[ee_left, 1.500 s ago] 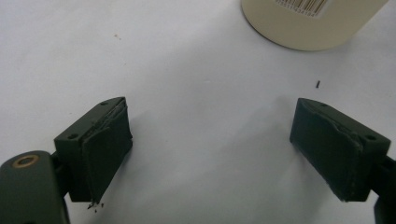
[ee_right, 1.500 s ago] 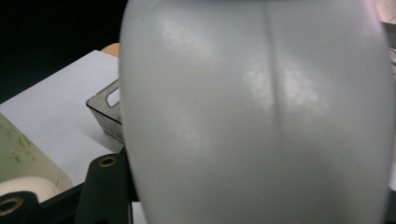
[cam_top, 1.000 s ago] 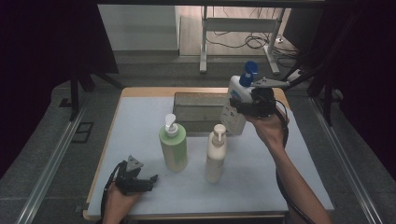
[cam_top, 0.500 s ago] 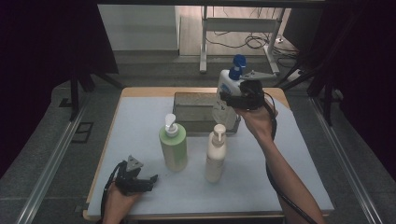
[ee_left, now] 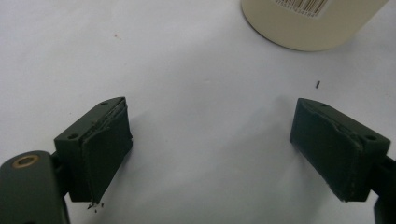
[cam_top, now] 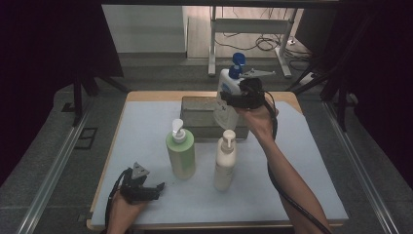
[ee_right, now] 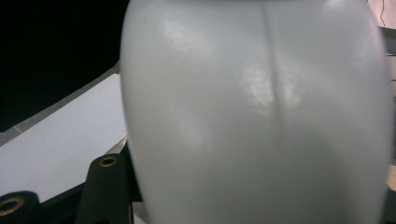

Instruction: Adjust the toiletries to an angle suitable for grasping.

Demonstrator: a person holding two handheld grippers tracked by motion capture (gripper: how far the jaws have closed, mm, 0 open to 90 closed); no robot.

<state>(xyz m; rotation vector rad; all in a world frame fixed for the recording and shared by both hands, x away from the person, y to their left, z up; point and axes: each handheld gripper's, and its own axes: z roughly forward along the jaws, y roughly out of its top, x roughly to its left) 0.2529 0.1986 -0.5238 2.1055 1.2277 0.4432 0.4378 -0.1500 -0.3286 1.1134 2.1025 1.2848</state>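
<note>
A white bottle with a blue pump top hangs in the air over the back right of a grey box. My right gripper is shut on the bottle's body, gripping it from the right side. In the right gripper view the bottle's pale wall is pressed close between the jaws, with one black jaw showing at its lower left. My left gripper rests on the white mat near the front left edge, open, with nothing between its pads.
A green pump bottle and a cream pump bottle stand upright mid-table in front of the box. The cream bottle's base sits just ahead of my left gripper. The white mat covers the table; dark curtains flank both sides.
My right hand has carried the white bottle leftward, from beside the box's right end to over the box. The left gripper has stayed where it was.
</note>
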